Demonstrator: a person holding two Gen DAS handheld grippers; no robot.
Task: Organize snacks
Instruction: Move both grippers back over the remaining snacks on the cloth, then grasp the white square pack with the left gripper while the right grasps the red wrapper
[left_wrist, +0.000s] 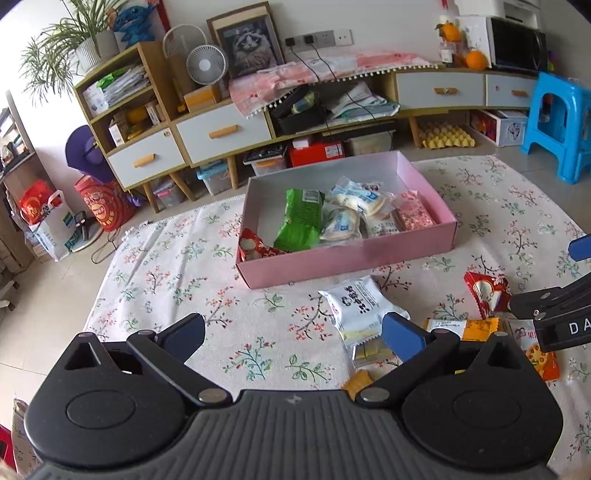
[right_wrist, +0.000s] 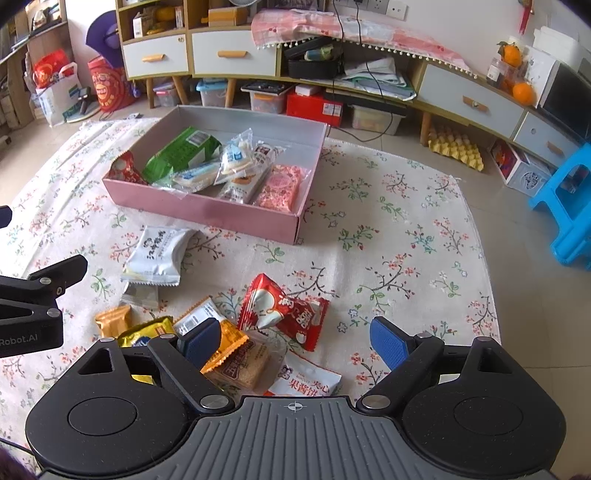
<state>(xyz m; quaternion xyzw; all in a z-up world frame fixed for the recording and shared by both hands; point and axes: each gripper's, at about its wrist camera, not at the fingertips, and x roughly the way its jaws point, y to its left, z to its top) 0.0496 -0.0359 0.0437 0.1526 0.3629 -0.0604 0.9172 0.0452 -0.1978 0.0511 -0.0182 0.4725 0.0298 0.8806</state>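
Right claw agape above red snack packet, pink box beyond.

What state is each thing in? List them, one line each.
Left gripper: open, empty, above the cloth.
Right gripper: open, empty, over the loose snacks.
Pink box: lid off, partly filled with snacks.
Green packet: in the box, sealed.
Red packet: on the cloth, outside the box.
White packet: lying flat on the cloth, outside the box.
Orange packet: on the cloth, partly under the right gripper's finger.
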